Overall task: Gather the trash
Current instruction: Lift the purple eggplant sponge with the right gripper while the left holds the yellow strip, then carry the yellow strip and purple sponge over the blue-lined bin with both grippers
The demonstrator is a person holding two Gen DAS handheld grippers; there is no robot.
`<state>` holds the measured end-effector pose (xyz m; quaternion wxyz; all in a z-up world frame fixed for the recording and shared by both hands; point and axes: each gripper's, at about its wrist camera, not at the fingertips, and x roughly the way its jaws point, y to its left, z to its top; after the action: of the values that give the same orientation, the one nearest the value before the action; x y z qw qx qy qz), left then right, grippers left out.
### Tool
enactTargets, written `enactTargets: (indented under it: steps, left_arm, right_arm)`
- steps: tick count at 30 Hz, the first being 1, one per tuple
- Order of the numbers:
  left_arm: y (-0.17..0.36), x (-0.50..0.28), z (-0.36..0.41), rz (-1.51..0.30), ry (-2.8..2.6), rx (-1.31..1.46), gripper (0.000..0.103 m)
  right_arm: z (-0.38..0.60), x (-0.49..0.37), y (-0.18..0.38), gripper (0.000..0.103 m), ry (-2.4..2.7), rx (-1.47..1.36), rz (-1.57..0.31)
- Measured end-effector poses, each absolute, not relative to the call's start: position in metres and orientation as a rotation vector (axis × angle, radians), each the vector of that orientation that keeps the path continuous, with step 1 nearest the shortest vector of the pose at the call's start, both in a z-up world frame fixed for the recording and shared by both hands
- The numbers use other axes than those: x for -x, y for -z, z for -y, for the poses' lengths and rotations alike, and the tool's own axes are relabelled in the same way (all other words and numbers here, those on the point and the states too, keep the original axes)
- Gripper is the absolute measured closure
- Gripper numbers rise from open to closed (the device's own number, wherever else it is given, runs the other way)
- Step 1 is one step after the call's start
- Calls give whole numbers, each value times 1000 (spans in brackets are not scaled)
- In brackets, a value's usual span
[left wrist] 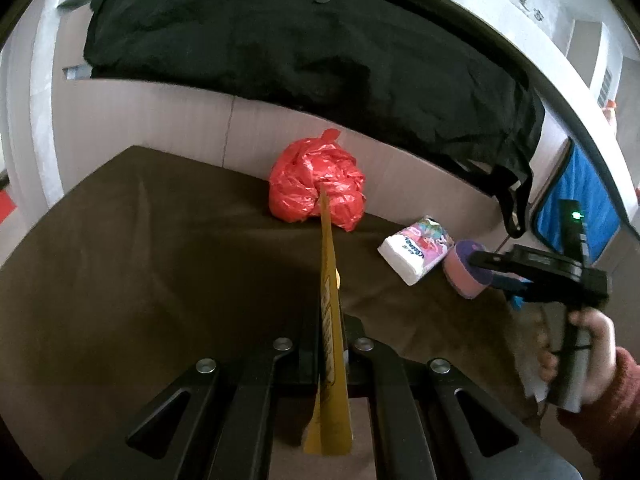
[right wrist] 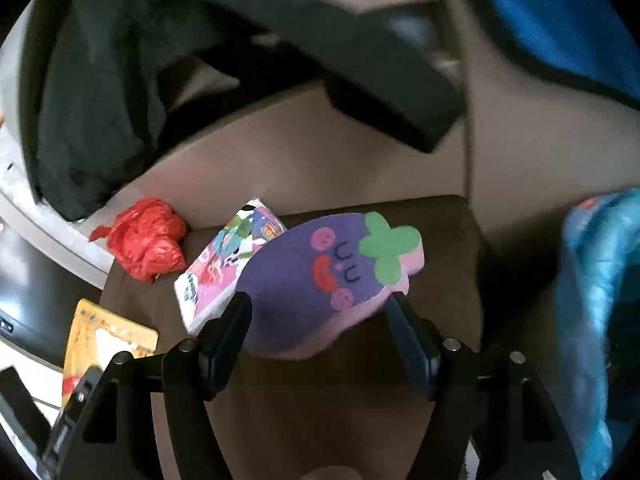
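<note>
Yellow foil fills the middle of the left wrist view: a flat snack packet (left wrist: pixel 330 320) seen edge-on, clamped between the closed fingers of the left gripper (left wrist: pixel 329 344) and pointing forward above the dark brown tablecloth (left wrist: pixel 160 260). Straight ahead of its tip, near the far edge of the table, sits a crumpled red plastic bag (left wrist: pixel 316 182). To the right of that lies a small tissue pack (left wrist: pixel 416 250) with a cartoon print, and just beside it the right gripper (left wrist: pixel 480 266) holds a purple and pink sponge (left wrist: pixel 464 270) by its sides. The person's right hand (left wrist: pixel 588 356) grips the handle of that tool. A black garment (left wrist: pixel 300 52) hangs over the ledge behind the table, and a blue bag (left wrist: pixel 576 196) hangs at the far right.

In the right wrist view, the right gripper (right wrist: pixel 320 320) is closed on the sponge (right wrist: pixel 320 276), one finger pressed to each side of it. The sponge is shaped like an eggplant, with a green leaf patch and a stitched face on its purple top, and it is held above the brown cloth (right wrist: pixel 440 240). The tissue pack (right wrist: pixel 224 276) lies directly behind its left end; whether they touch I cannot tell. The red bag (right wrist: pixel 148 238) rests further left at the table edge. The yellow packet (right wrist: pixel 104 340) shows at lower left, in the fingers of the left gripper (right wrist: pixel 76 400). Blue fabric (right wrist: pixel 600 280) hangs blurred on the right.
</note>
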<state>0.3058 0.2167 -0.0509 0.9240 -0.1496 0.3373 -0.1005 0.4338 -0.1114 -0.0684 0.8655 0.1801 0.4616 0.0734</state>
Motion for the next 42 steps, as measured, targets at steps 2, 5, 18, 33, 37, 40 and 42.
enactTargets:
  steps: [2, 5, 18, 33, 37, 40, 42]
  left_arm:
    - [52, -306, -221, -694, 210, 330, 100]
    - [51, -306, -226, -688, 205, 354, 100]
    - [42, -300, -215, -670, 179, 312, 100]
    - [34, -291, -196, -697, 142, 282, 102]
    - [22, -284, -194, -689, 151, 278, 102]
    - [9, -277, -188, -667, 159, 271, 103]
    - [0, -273, -179, -652, 166, 260, 102]
  right_arm:
    - [100, -445, 71, 28, -135, -326, -955]
    - [87, -456, 71, 19, -114, -270, -951]
    - [34, -411, 50, 25, -263, 45, -877]
    - [52, -338, 9, 25, -406, 37, -790]
    - [65, -335, 7, 25, -418, -1, -791]
    - [72, -331, 4, 25, -424, -15, -776]
    - [77, -328, 2, 25, -428, -18, -768]
